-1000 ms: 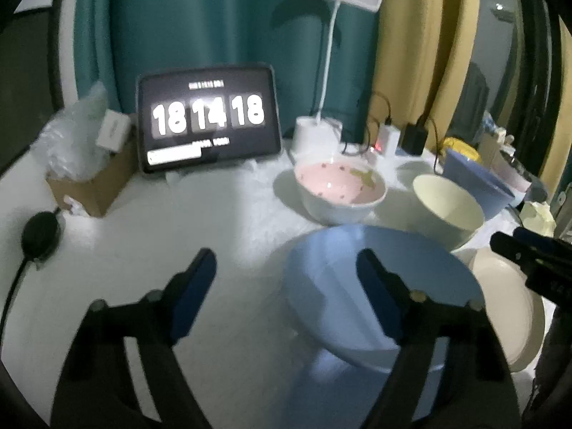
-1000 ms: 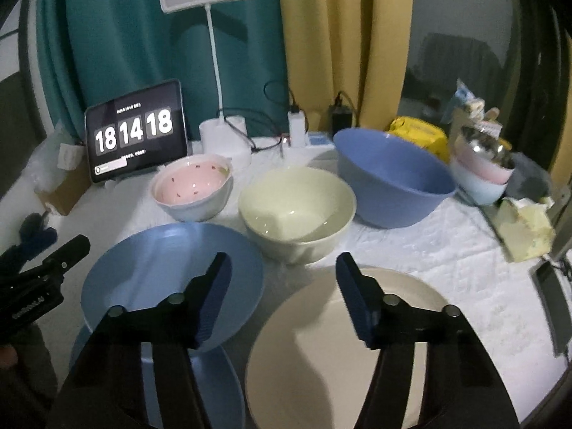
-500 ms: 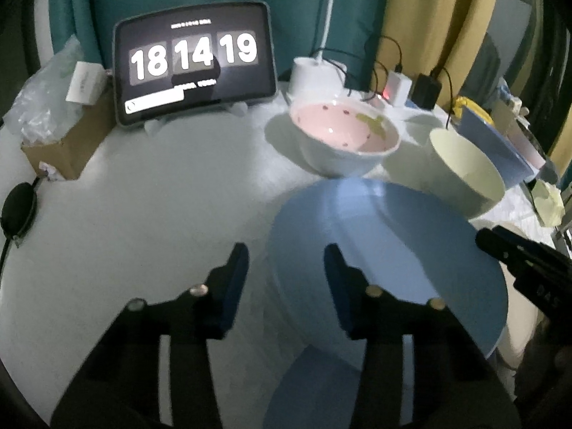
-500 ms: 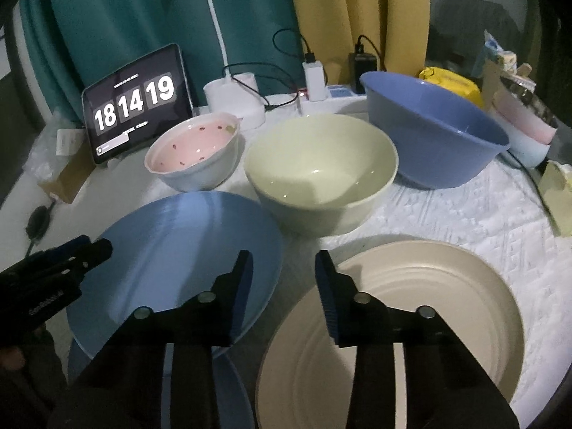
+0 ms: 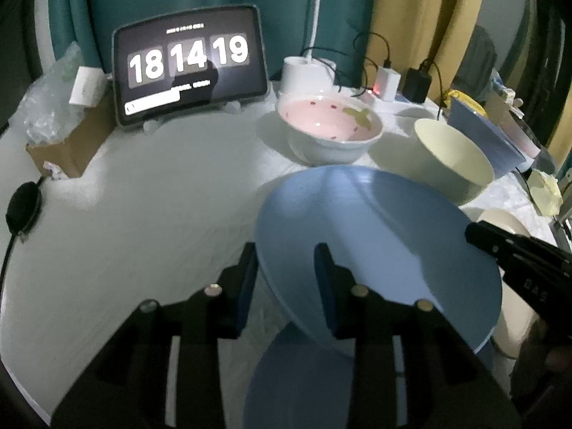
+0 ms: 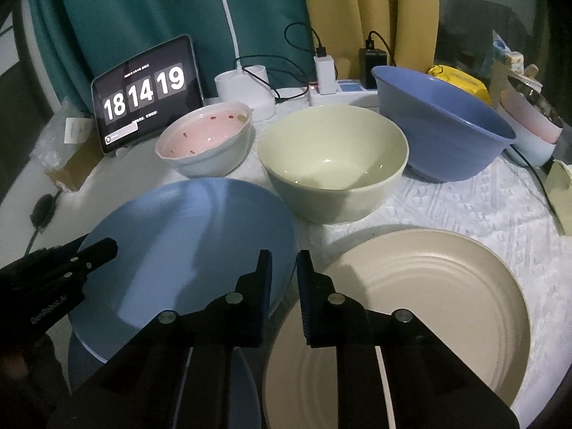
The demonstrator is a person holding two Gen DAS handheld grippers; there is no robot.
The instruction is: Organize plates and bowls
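Note:
A blue plate (image 5: 379,239) is tilted above a second blue plate (image 5: 296,386) near the table's front. My left gripper (image 5: 286,279) is shut on the upper plate's left rim. My right gripper (image 6: 282,279) has its fingers closed around the same blue plate's (image 6: 186,246) right rim. A beige plate (image 6: 429,307) lies to the right. Behind stand a pink bowl (image 6: 205,143), a cream bowl (image 6: 332,157) and a blue bowl (image 6: 443,121).
A tablet clock (image 5: 189,64) stands at the back left beside a cardboard box (image 5: 64,143). A lamp base (image 6: 246,89), chargers and cables (image 6: 325,71) line the back. Stacked small bowls (image 6: 532,125) sit at the far right.
Both grippers have closed from wide open onto the upper blue plate's rims. The plate now sits tilted above the lower plate.

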